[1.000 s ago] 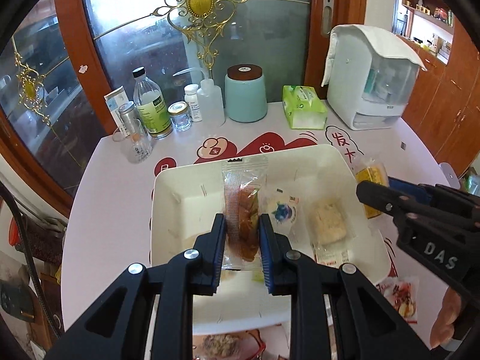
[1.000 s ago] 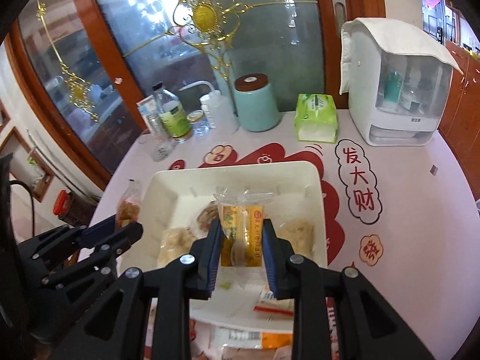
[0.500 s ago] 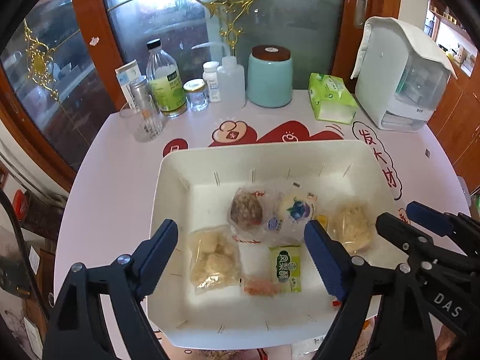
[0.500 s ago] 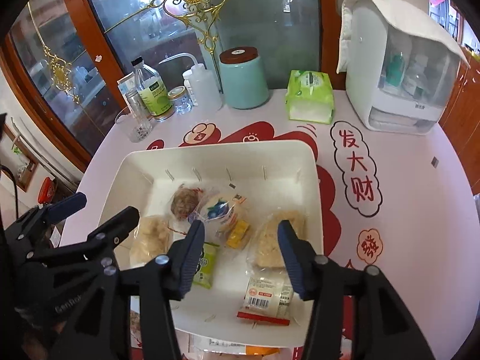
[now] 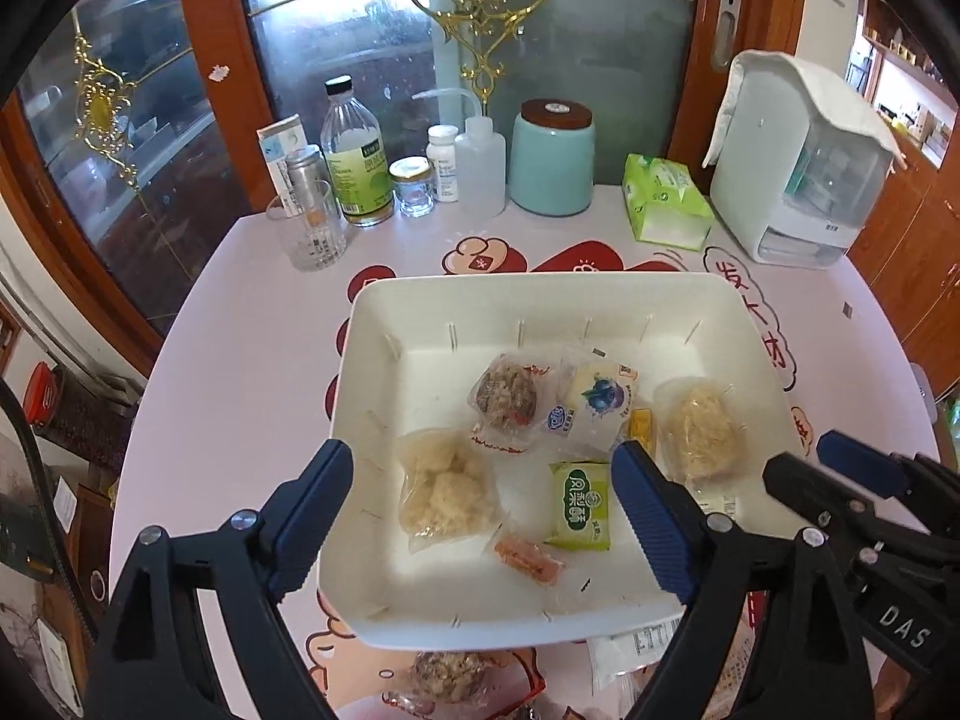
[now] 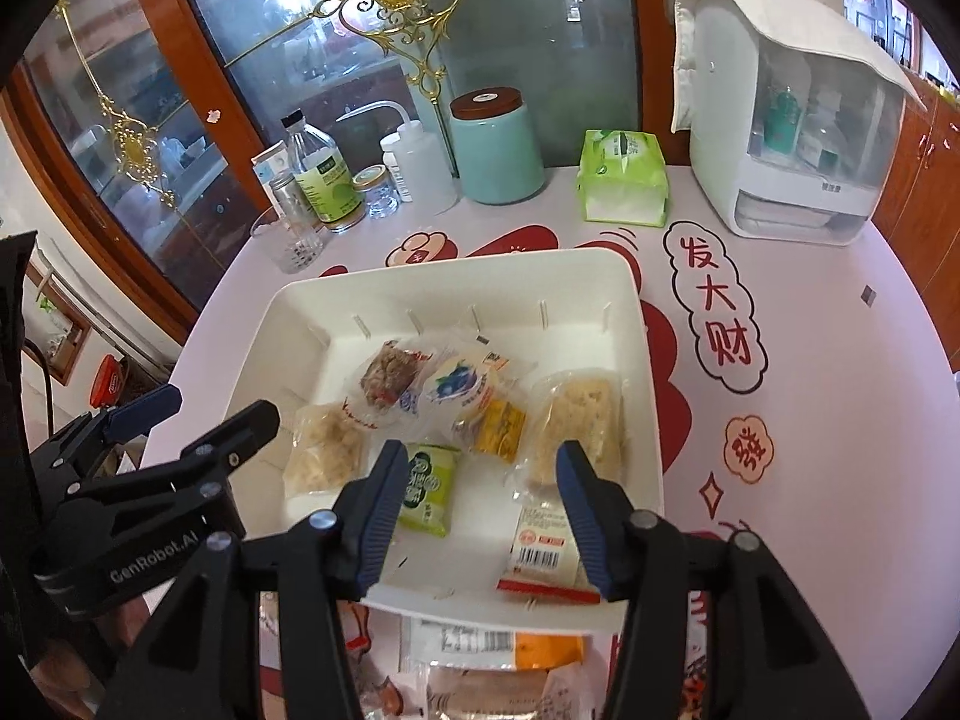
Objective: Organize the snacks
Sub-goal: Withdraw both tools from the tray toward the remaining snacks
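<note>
- Sitting mid-bench, square to the near edge: white rectangular plastic tray (image 5: pixel 744 324) (image 6: pixel 645 324), long axis running left to right, snacks loose on its floor.
- Lying lengthwise from near to far, toward the tray's near edge: green foil snack packet (image 5: pixel 581 504) (image 6: pixel 427 489), printed face up.
- Left of it, flat toward the tray's left wall: clear bag of pale puffed pieces (image 5: pixel 447 489) (image 6: pixel 327 453).
- Farther in, side by side: clear-wrapped brown round cake (image 5: pixel 503 399) (image 6: pixel 390 378) and blueberry-printed white pouch (image 5: pixel 594 402) (image 6: pixel 459 390).
- By the right wall, long axis near to far: clear-wrapped pale crumbly cake (image 5: pixel 702 432) (image 6: pixel 579 420).
- Near the tray's near edge: small orange-pink wrapped sweet (image 5: pixel 528 558), contents hard to make out.
- Left gripper (image 5: pixel 486 531) hovering over the tray's near left corner, blue-padded fingers (image 5: pixel 312 513) spread wide, nothing between them.
- Right gripper (image 6: pixel 477 522) over the near edge, fingers (image 6: pixel 378 516) likewise parted and empty.
- Partly hidden behind a right finger: barcode-labelled white packet (image 6: pixel 540 552).
- Cut off below the tray's near edge: more wrapped snacks (image 6: pixel 480 648), not identifiable.
- Pale pink round bench (image 5: pixel 240 348) (image 6: pixel 840 420) with red cartoon prints.
- Along the far edge: teal lidded ceramic jar (image 5: pixel 552 159) (image 6: pixel 495 150), green tissue pack (image 5: pixel 663 204) (image 6: pixel 621 177), white cloth-draped appliance (image 5: pixel 798 174) (image 6: pixel 792 120), clear bottles and jars.
- Behind the bench: wood-framed glass doors with gold scrollwork.
</note>
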Tool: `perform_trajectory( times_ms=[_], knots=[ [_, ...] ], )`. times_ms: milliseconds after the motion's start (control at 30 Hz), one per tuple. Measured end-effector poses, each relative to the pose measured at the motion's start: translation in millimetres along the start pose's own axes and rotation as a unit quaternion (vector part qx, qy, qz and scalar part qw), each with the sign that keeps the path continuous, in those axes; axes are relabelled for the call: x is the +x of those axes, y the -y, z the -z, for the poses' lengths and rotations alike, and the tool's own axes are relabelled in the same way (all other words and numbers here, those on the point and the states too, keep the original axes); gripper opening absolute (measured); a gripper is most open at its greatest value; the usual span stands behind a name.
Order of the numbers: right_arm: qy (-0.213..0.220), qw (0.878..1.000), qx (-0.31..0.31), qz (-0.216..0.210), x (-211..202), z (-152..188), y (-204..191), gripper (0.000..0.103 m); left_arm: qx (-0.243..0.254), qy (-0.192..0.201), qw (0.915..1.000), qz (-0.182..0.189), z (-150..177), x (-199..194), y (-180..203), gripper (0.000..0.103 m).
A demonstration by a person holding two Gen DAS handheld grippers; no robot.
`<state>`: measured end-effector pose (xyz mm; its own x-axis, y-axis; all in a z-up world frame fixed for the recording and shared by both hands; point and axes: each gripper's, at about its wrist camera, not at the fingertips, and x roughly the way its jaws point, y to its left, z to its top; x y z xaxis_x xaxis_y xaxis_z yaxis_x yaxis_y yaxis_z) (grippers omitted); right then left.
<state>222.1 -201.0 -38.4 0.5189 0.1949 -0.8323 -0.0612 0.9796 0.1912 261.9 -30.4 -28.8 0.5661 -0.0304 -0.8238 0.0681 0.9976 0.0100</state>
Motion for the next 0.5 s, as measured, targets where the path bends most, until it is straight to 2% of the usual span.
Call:
perform_trajectory(
  times_ms=[267, 500],
  knots=[
    [-0.002, 1.0, 0.011, -0.012, -24, 28, -4, 0.055, -0.001, 0.026, 0.9994, 0.024, 23, -44, -8, 0.088],
    [0.003, 1.0, 0.023, -0.017, -50, 63, -4, 0.064, 0.006, 0.037, 0.9982, 0.048, 59, -76, -16, 0.088]
  ],
)
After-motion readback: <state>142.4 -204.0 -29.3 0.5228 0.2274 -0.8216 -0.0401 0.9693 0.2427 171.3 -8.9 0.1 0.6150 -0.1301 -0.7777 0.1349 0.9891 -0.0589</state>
